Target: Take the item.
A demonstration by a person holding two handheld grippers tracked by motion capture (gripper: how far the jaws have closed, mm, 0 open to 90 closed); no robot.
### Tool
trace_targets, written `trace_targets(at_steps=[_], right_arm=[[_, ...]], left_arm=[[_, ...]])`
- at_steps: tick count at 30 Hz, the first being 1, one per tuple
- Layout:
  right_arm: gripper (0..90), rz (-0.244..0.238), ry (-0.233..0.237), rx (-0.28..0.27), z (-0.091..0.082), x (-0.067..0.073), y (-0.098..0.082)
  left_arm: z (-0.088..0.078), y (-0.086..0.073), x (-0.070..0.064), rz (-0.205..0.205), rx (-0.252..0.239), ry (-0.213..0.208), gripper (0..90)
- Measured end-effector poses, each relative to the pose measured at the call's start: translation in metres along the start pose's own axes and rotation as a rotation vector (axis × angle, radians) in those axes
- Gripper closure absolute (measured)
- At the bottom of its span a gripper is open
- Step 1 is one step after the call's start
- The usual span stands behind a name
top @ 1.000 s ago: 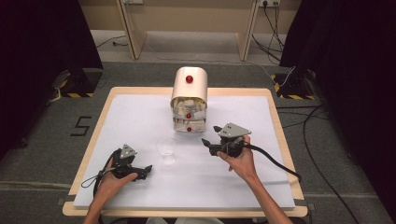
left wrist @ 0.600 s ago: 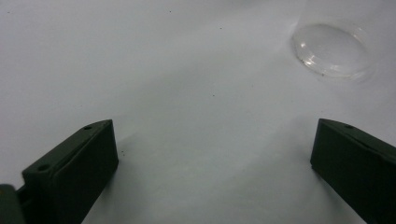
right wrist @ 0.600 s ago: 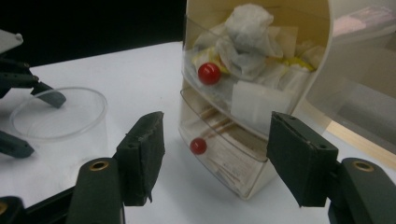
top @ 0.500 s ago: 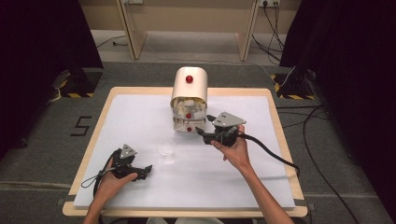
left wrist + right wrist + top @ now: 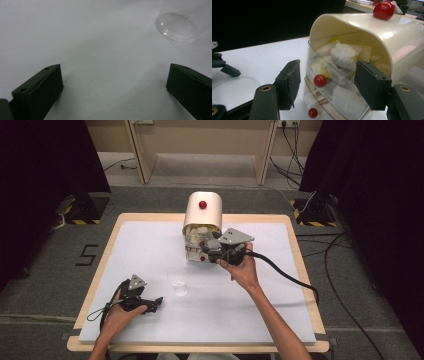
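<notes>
A cream box (image 5: 202, 210) with a red ball on its top stands at the back middle of the white table. It has two clear drawers full of paper sachets (image 5: 342, 56). The upper drawer has a red knob (image 5: 320, 80) and the lower drawer a second red knob (image 5: 312, 112). My right gripper (image 5: 210, 252) is open and close in front of the drawers. In the right gripper view the upper knob sits between the jaws, untouched. My left gripper (image 5: 157, 302) rests open on the table at the near left, with nothing between its jaws (image 5: 115, 77).
A clear plastic cup (image 5: 178, 279) stands upright on the table between the two grippers, a little ahead of the left one (image 5: 178, 26). The white sheet (image 5: 150, 245) covers most of the wooden tabletop. The right gripper's cable (image 5: 290, 275) trails off to the right.
The right gripper has moved away from the person and to the left, up to the front of the drawers. The left gripper and the cup have stayed put.
</notes>
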State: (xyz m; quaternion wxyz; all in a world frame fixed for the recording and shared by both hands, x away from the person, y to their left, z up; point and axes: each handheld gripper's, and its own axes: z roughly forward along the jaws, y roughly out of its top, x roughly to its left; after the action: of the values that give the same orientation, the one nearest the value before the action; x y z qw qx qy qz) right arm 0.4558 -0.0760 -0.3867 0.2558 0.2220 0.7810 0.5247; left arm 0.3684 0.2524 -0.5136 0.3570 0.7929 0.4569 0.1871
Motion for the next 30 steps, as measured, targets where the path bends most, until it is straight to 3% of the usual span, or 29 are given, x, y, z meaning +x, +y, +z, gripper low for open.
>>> trace_targets(at_steps=[12,30], right_arm=[[36.8,0.0,-0.009,0.031,0.017,-0.005,-0.003],[42.5,-0.015,0.041,0.044,0.002,0.005,-0.002]], left_arm=[[0.0,0.0,0.0,0.0,0.0,0.0,0.0],[0.0,0.0,0.0,0.0,0.0,0.0,0.0]])
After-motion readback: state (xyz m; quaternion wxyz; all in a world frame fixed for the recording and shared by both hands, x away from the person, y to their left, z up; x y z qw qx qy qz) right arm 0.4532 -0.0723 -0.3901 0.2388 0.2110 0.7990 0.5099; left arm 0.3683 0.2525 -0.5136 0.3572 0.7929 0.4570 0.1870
